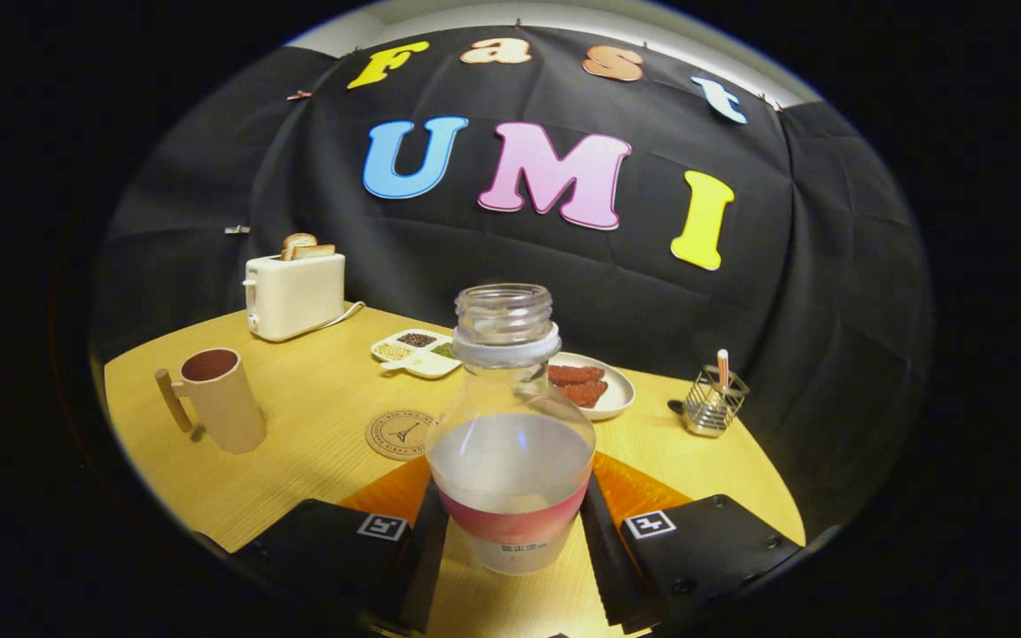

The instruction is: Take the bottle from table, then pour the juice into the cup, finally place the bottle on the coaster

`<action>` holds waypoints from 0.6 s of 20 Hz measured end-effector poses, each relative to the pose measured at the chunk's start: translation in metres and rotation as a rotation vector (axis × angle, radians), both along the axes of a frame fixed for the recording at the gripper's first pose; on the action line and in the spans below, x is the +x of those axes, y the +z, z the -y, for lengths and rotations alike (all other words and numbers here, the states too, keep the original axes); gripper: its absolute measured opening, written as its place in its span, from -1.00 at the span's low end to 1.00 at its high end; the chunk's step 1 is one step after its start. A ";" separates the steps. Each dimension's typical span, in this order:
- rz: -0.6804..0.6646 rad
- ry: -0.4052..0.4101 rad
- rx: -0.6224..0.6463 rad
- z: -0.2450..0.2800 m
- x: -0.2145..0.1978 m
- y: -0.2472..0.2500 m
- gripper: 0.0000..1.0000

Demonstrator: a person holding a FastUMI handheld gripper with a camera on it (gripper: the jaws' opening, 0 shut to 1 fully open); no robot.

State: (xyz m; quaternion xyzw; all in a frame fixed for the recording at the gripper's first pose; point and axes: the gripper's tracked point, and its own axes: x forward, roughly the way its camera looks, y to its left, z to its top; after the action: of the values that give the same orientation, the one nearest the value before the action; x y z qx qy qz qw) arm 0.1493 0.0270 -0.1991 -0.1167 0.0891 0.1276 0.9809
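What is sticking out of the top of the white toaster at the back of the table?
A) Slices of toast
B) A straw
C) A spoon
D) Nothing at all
A: browned slices of toast stand up out of the slots of the toaster, far beyond the bottle that sits between the fingers of the gripper.

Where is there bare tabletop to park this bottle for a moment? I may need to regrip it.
Roomiest: the bare wood between the cup, the toaster and the coaster. A smaller patch lies between the plate and the wire holder. It is crowded behind the bottle, where the sectioned dish and plate sit close. The gripper flanks the bottle.
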 end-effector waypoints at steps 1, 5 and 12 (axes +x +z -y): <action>0.015 0.014 -0.040 -0.004 0.002 0.006 0.47; 0.080 0.077 -0.179 -0.024 0.008 0.029 0.46; 0.160 0.193 -0.389 -0.088 0.005 0.055 0.46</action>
State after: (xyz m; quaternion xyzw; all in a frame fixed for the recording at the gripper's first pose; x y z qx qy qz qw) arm 0.1539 0.1150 -0.1440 -0.3214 0.0223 0.1918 0.9270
